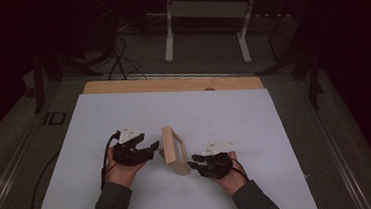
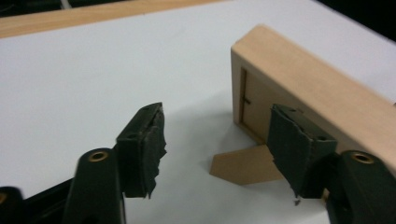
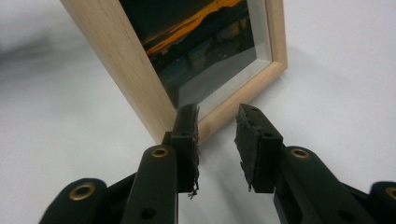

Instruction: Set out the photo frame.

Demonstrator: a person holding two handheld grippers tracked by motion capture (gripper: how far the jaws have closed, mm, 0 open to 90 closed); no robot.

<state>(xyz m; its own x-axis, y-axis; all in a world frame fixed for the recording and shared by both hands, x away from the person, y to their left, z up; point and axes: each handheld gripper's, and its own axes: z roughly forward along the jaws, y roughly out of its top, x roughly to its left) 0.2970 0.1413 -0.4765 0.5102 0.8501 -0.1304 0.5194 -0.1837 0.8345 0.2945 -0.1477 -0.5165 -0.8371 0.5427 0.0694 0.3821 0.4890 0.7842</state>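
**Wooden picture frame standing between my two sets of fingers**

The wooden picture frame [image 1: 174, 150] is standing upright on the white sheet [image 1: 124, 114] covering the desk [image 1: 172, 84], resting on its lower edge near the sheet's middle. I am holding my left fingers [image 1: 153, 148] just left of the frame, at its back side; in the left gripper view they [image 2: 212, 144] are standing wide apart and gripping nothing, with one pad [image 2: 292, 144] lying close against the frame's back panel [image 2: 254, 107] and the other over bare sheet. A small cardboard stand [image 2: 243, 165] is jutting from the foot of the frame's back onto the sheet. I am keeping my right fingers [image 1: 194, 162] just right of the frame, near its nearer lower corner. In the right gripper view they [image 3: 217, 140] are parted by a moderate gap, holding nothing, and pointing at the glazed front [image 3: 201, 51], which is showing a dark scene with an orange streak. Whether one pad [image 3: 186, 135] is touching the frame's lower rail I cannot tell.
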